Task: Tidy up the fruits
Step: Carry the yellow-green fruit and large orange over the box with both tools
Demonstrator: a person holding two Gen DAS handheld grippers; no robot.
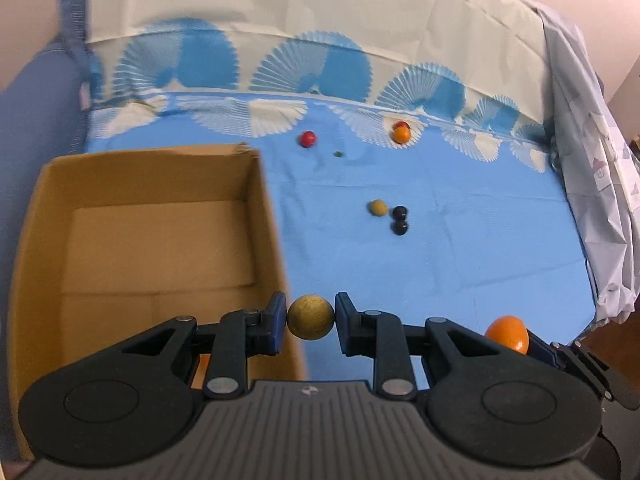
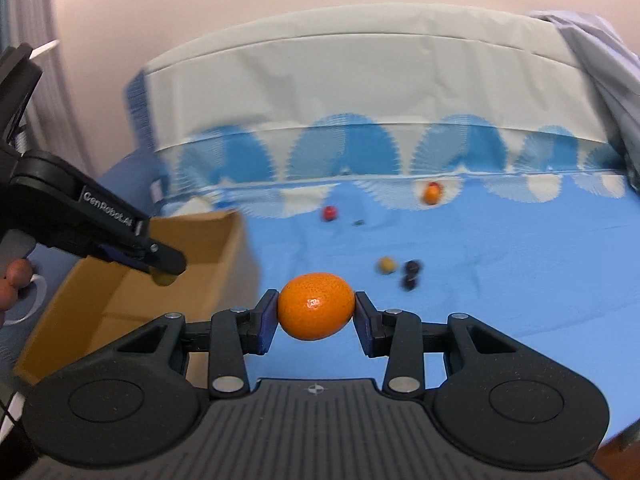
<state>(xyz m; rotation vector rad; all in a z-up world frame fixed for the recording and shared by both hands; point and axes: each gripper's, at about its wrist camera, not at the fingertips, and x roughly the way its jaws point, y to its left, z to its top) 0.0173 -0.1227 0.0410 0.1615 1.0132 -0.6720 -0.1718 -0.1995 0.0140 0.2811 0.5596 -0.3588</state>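
Fruits are mid-sort: the left gripper (image 1: 311, 322) is clenched on a yellow-green fruit (image 1: 311, 322) just past the cardboard box's (image 1: 152, 184) right wall, and the right gripper (image 2: 316, 307) grasps an orange fruit (image 2: 316, 306) over the blue cloth (image 1: 460, 248). What shows of the box floor is bare (its near corner is hidden). Left at 12 to 1 o'clock: a red fruit (image 1: 307, 139), an orange-and-red pair (image 1: 401, 133), a yellowish fruit (image 1: 377, 207) and two dark ones (image 1: 399, 220).

Your yellow-green round fruit (image 1: 311, 317) hangs pinched at 6 o'clock, beside the open cardboard box (image 1: 160, 184). The orange (image 2: 316, 306) is pinched likewise. Red fruit (image 1: 307, 139) lies at 12; two dark berries (image 1: 399, 220) at 1.
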